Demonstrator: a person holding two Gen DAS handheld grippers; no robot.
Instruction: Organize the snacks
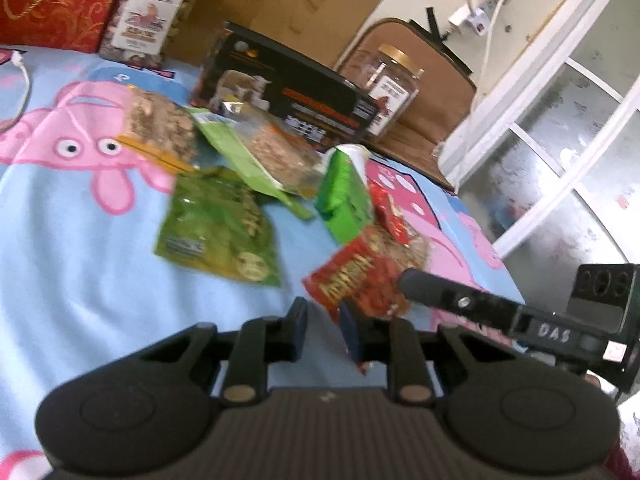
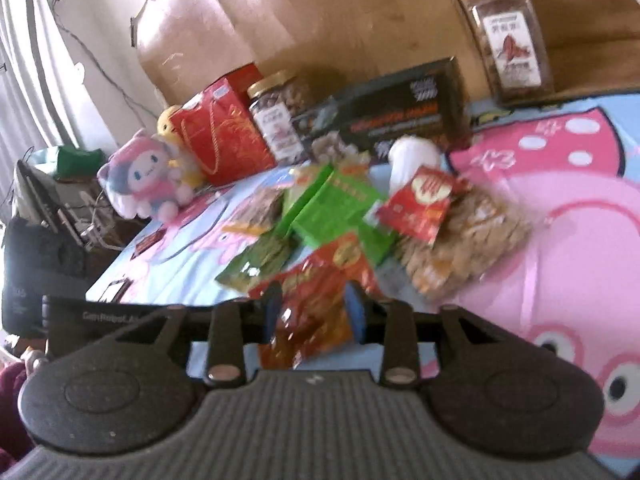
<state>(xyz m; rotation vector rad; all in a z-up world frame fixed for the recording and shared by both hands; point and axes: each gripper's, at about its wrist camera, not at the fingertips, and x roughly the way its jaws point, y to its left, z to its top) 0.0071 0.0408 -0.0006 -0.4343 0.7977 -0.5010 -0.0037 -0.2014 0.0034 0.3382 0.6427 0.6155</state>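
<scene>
A red snack packet (image 2: 308, 312) hangs crumpled between the blue pads of my right gripper (image 2: 315, 312), which is shut on it just above the sheet. In the left wrist view the same red packet (image 1: 360, 280) shows with a finger (image 1: 420, 284) of the right gripper against it. My left gripper (image 1: 325, 328) is shut with only a narrow gap and nothing between its pads; its right pad sits in front of the packet's lower corner. Beyond lie a dark green packet (image 1: 216, 232), a green box (image 1: 340, 196), a nut bag (image 1: 160, 128) and a small red packet (image 2: 424, 204).
The snacks lie on a blue cartoon sheet (image 1: 60, 220). Behind the pile stand a black box (image 1: 288, 92), two nut jars (image 1: 154, 12) (image 1: 390, 84) and a red gift bag (image 2: 224, 136). A plush toy (image 2: 148, 184) sits at the sheet's edge, a window (image 1: 560, 140) at the right.
</scene>
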